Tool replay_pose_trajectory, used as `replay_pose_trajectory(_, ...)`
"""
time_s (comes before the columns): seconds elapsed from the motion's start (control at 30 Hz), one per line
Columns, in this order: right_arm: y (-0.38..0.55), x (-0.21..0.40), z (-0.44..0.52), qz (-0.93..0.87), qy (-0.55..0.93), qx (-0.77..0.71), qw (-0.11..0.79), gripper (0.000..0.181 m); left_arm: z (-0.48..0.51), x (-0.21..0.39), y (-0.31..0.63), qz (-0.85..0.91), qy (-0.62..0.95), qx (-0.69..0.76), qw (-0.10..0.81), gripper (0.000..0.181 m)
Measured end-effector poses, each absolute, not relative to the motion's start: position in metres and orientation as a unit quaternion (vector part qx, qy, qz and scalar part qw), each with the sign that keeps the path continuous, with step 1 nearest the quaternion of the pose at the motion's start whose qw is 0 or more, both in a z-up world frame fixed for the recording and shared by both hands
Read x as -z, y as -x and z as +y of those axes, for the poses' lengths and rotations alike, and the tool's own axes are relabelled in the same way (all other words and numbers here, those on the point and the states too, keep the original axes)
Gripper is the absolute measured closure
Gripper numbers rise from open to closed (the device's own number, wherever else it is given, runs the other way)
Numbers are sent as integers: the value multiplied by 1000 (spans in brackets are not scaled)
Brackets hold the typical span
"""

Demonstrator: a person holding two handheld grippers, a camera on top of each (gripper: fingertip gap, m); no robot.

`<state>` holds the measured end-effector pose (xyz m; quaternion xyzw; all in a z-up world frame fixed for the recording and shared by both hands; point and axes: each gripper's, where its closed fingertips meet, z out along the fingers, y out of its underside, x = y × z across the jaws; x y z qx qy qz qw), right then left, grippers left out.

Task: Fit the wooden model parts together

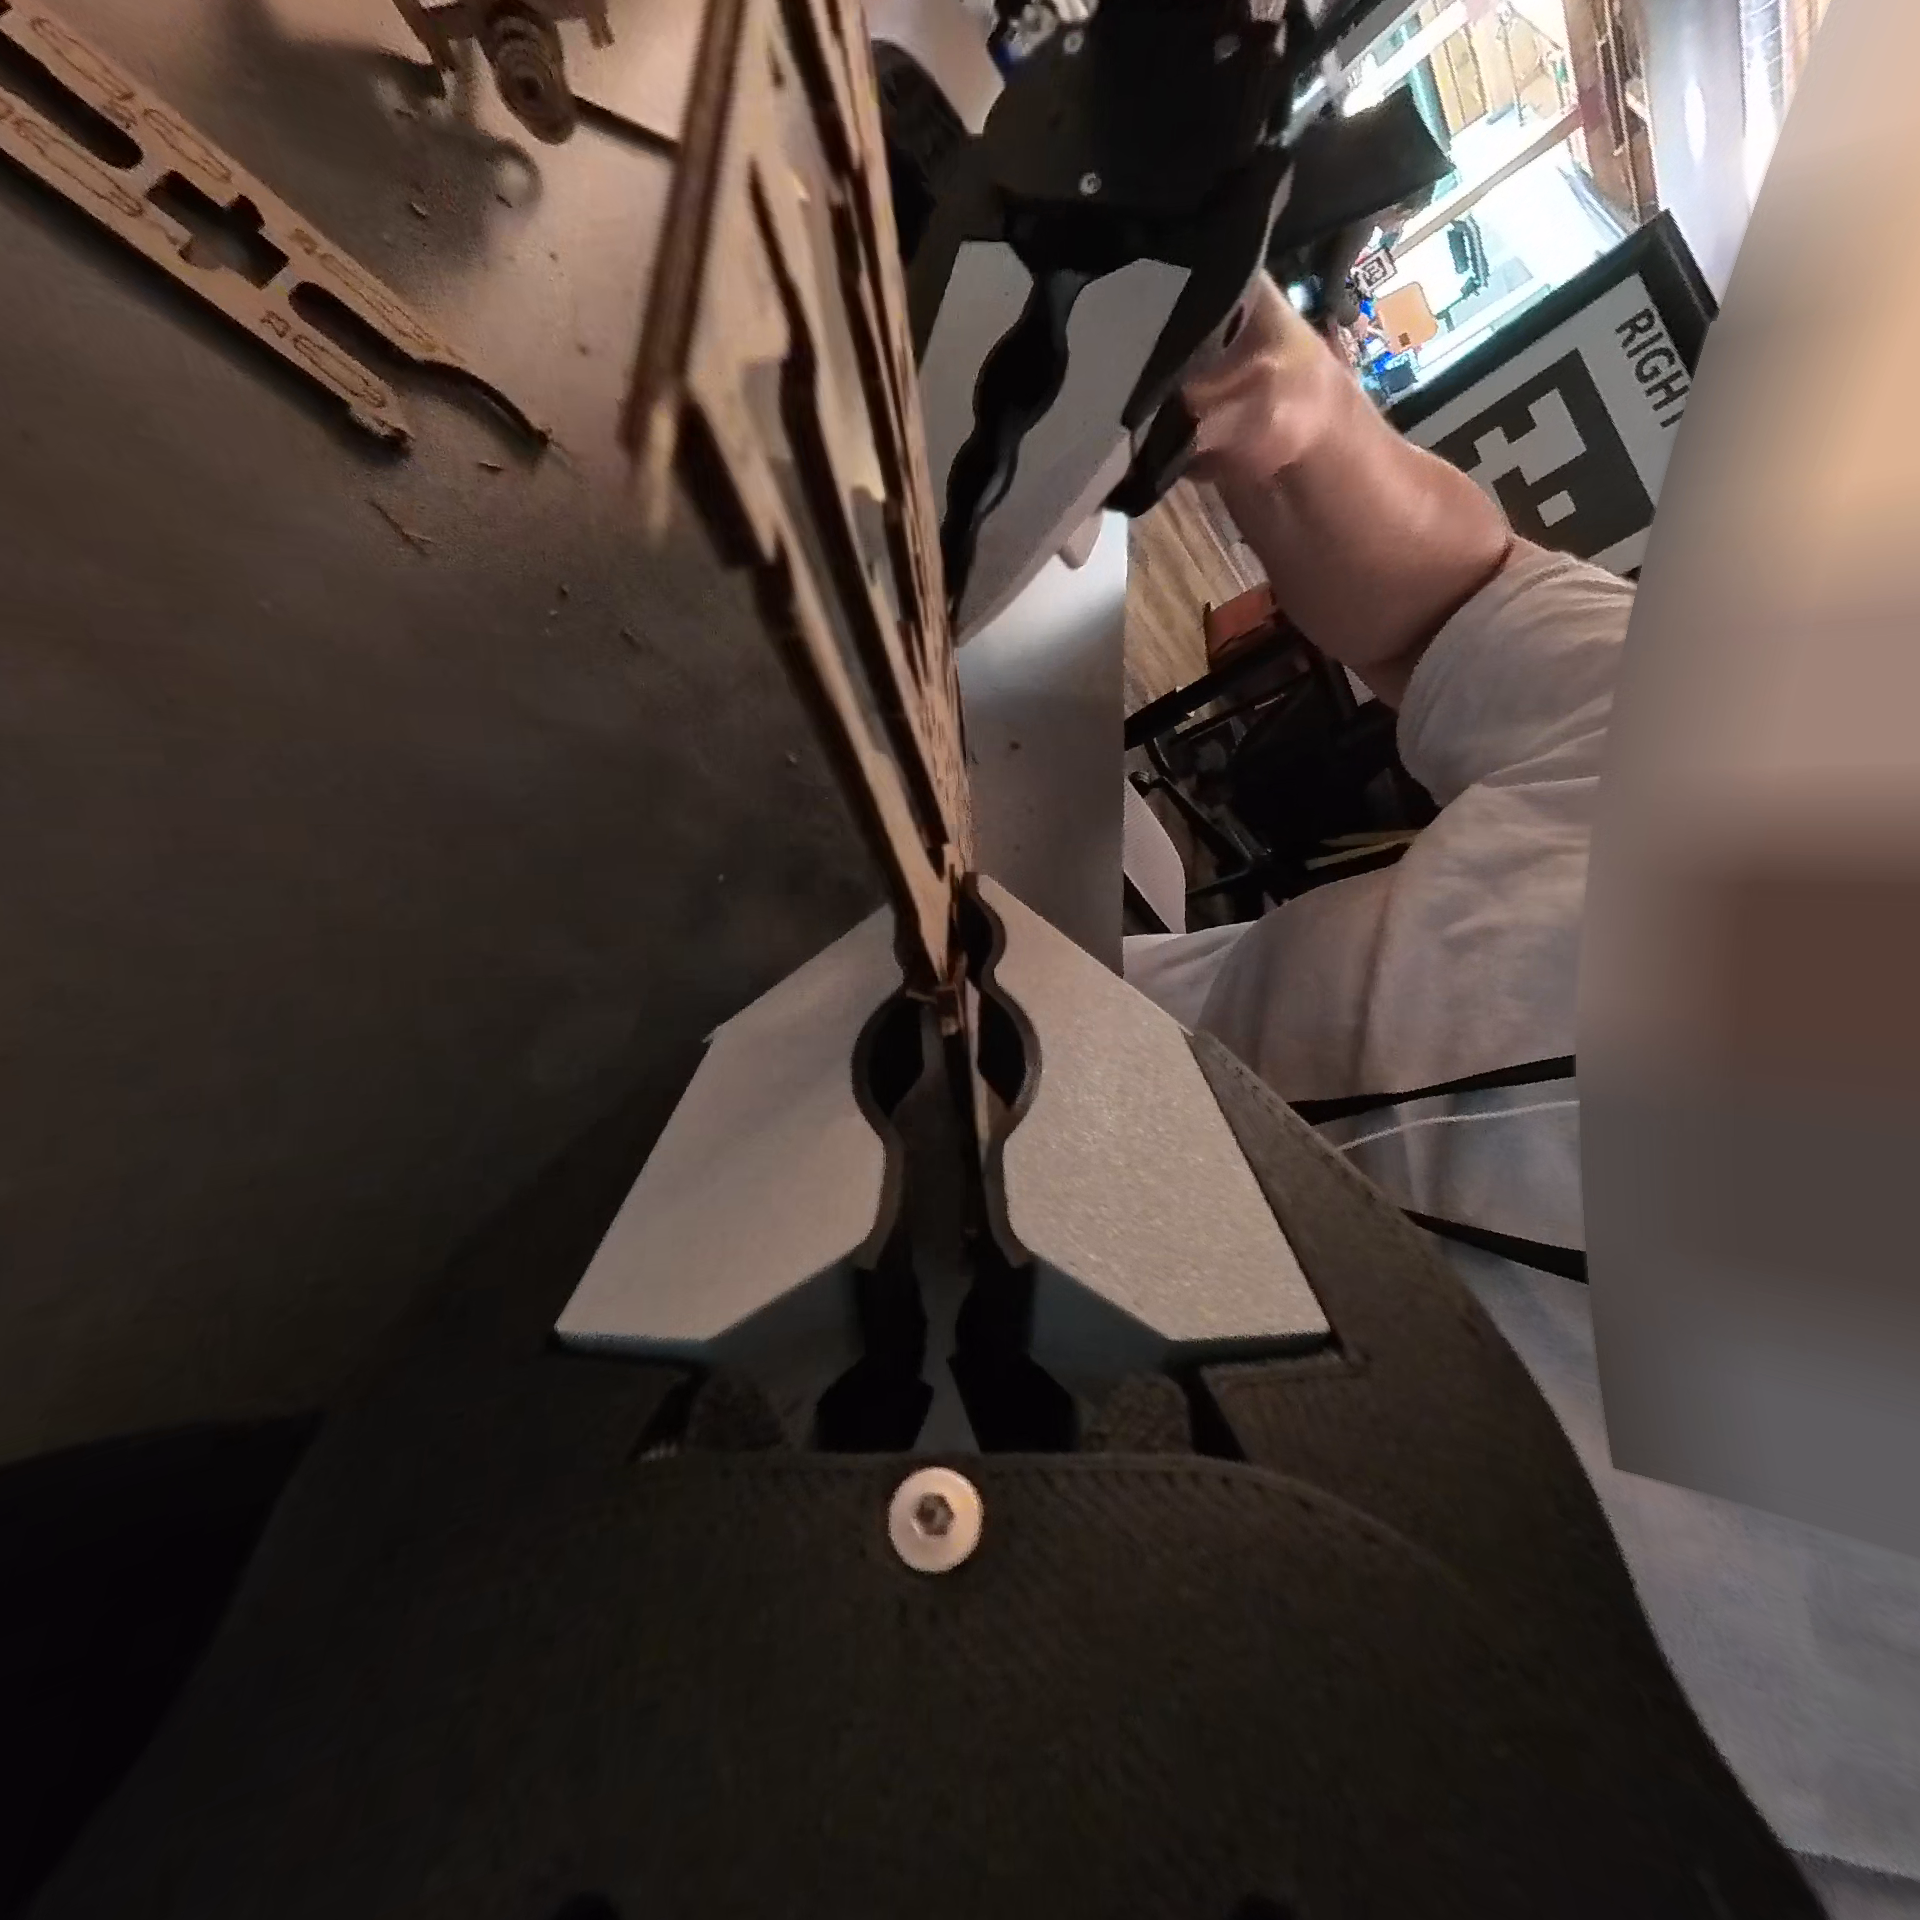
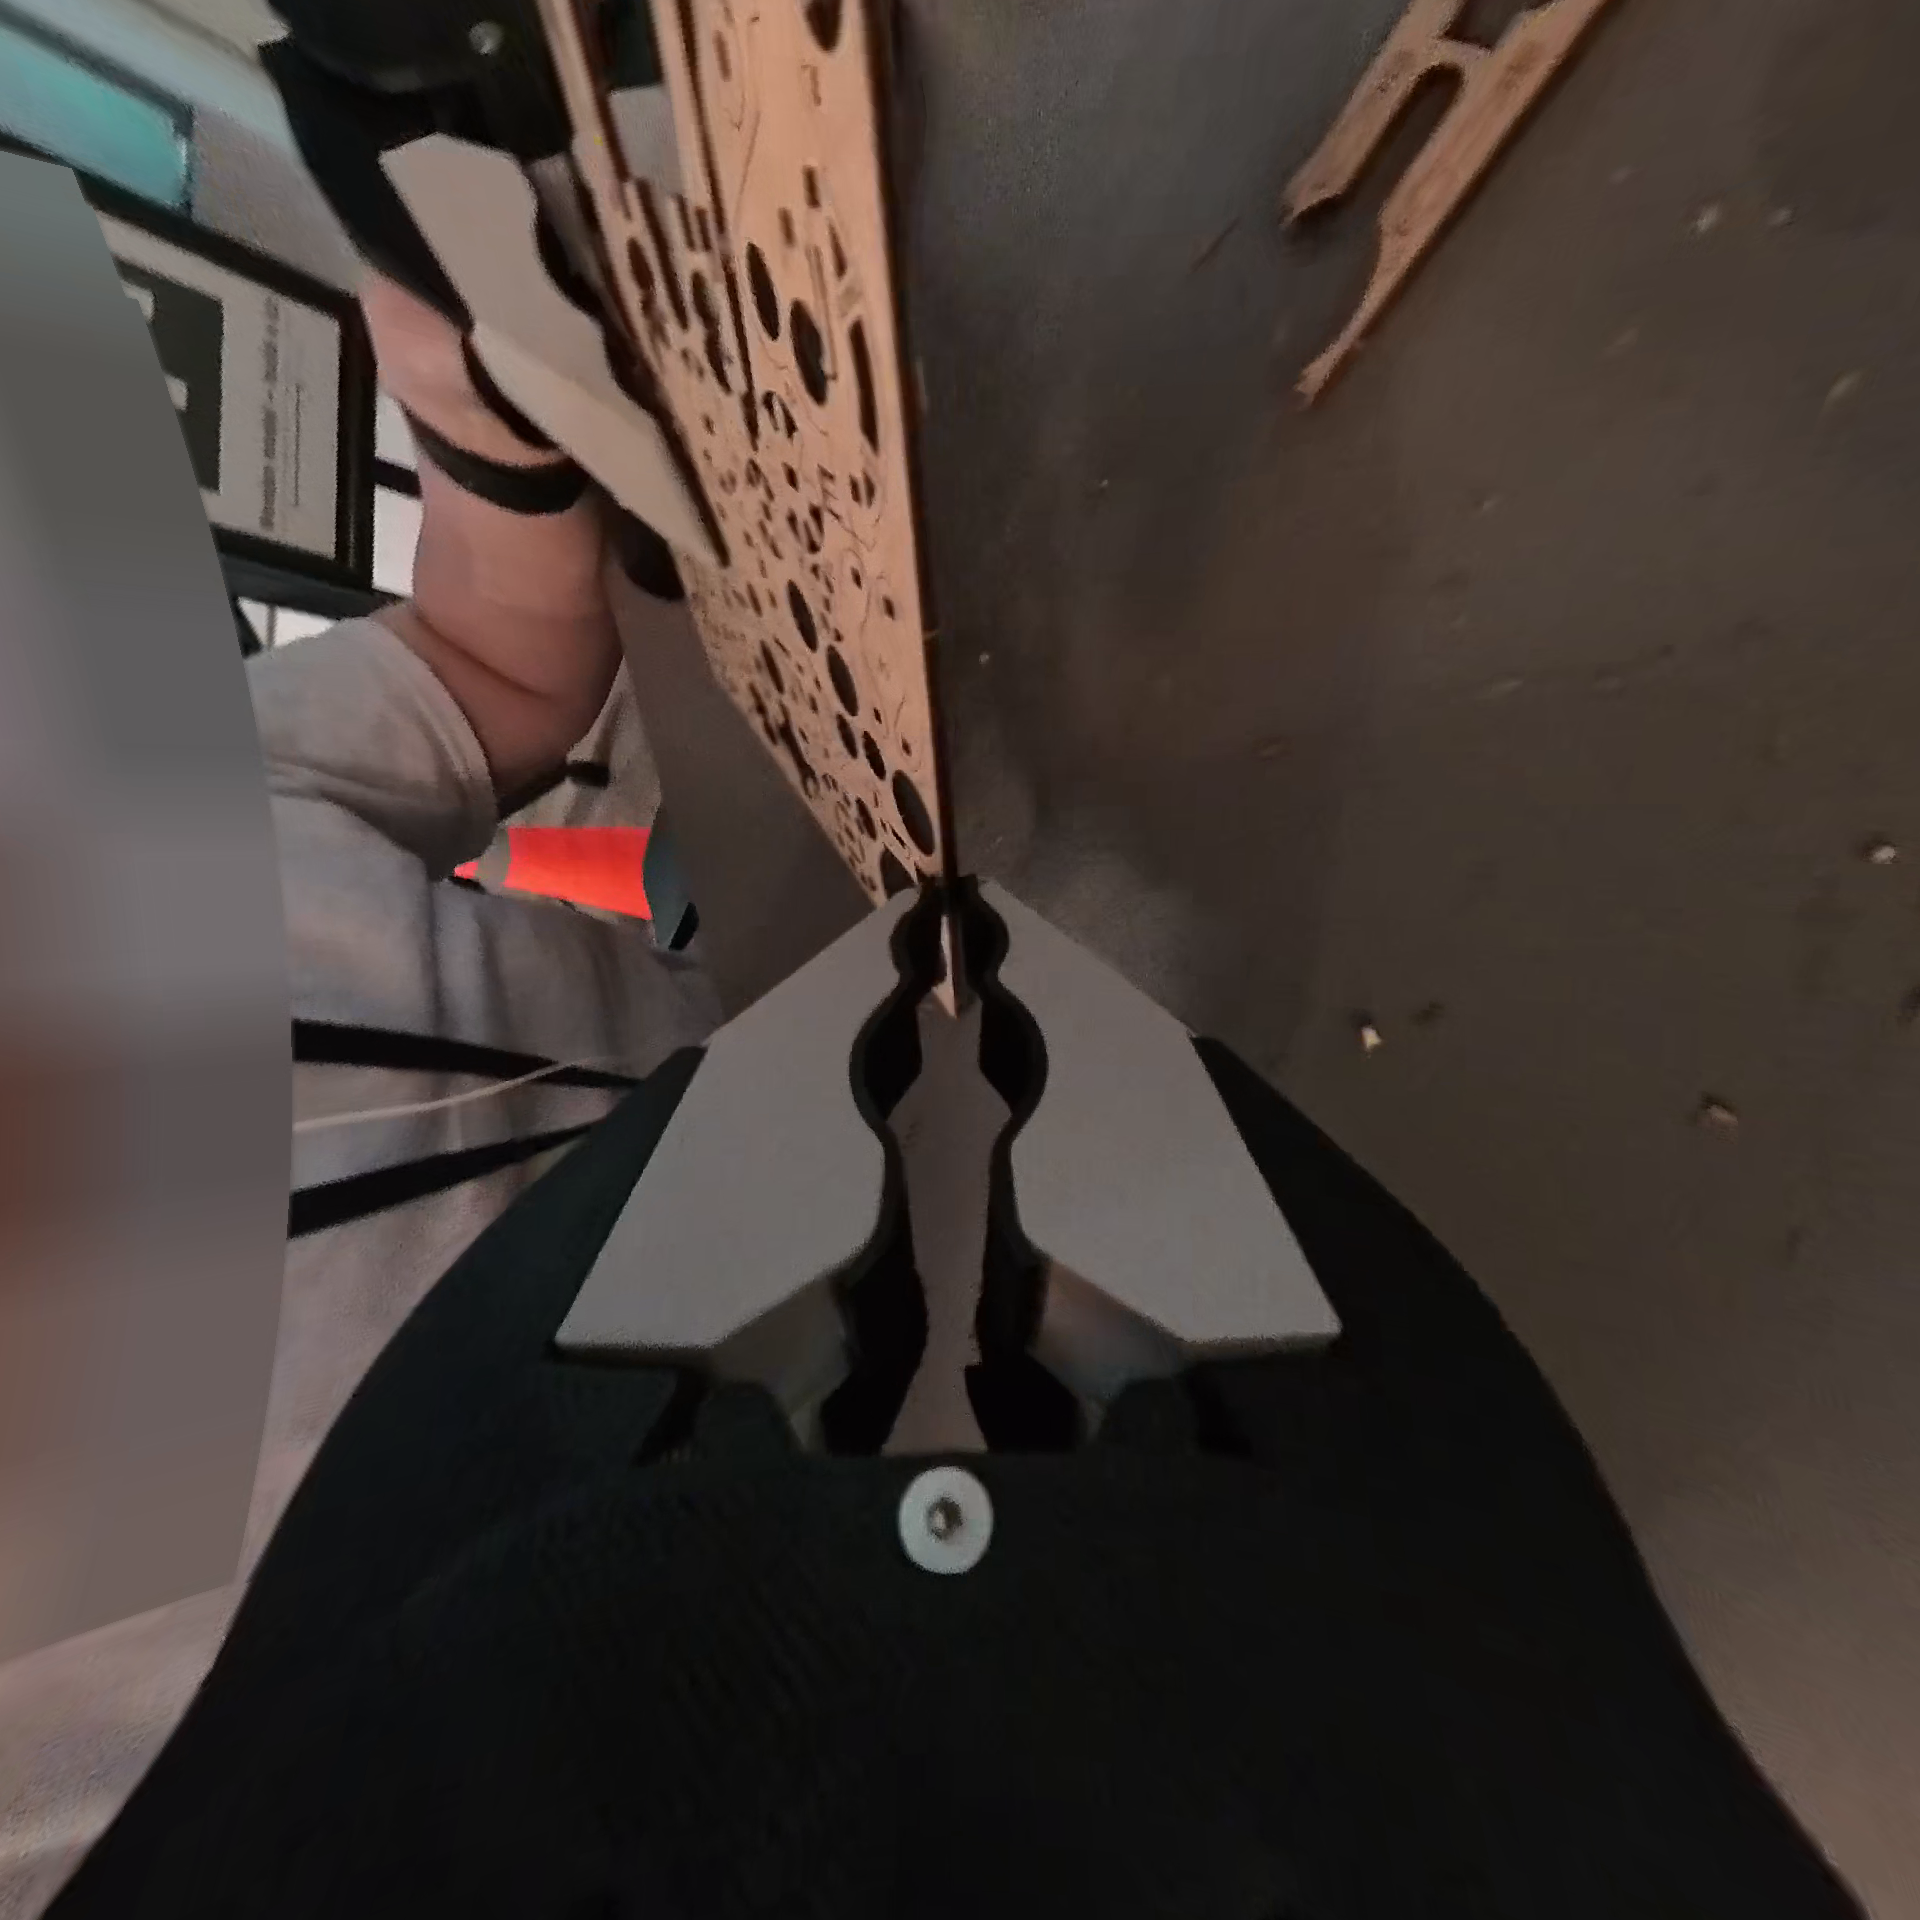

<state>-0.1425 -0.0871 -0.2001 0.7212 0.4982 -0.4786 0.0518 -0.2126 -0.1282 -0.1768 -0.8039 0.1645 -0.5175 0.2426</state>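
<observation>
A thin laser-cut wooden sheet (image 1: 810,540) with many cut-outs is held up on edge over the dark table. My left gripper (image 1: 956,966) is shut on its near edge. The right gripper (image 1: 987,520) shows farther off at the sheet's other end. In the right wrist view my right gripper (image 2: 948,920) is shut on the same sheet (image 2: 821,499), and one of the left gripper's fingers (image 2: 561,395) shows beside the sheet at upper left. A loose wooden strip (image 1: 208,229) with slots lies flat on the table; it also shows in the right wrist view (image 2: 1423,177).
Another wooden piece with a small gear (image 1: 525,83) lies at the table's far end. The dark table (image 2: 1455,727) carries small wood crumbs. A person's forearm (image 1: 1340,488) and grey sleeve (image 2: 395,748) are close by. A black-and-white marker board (image 1: 1558,416) stands behind. The gap from one gripper's tips to the other's is roughly 10 centimeters.
</observation>
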Motion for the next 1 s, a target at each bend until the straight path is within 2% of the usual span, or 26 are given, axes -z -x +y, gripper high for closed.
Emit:
replay_pose_trajectory(0.23,142,199,-90,502,-694,515,53,179,-129,178,212,164,803,523,234,179)
replay_pose_trajectory(0.57,138,185,-78,492,-674,550,4,181,-130,178,212,164,802,526,232,179)
replay_pose_trajectory(0.73,140,193,-85,502,-682,533,1,171,-130,178,212,164,802,526,231,179)
replay_pose_trajectory(1.0,146,198,-84,493,-699,517,-11,180,-129,178,212,164,802,524,234,179)
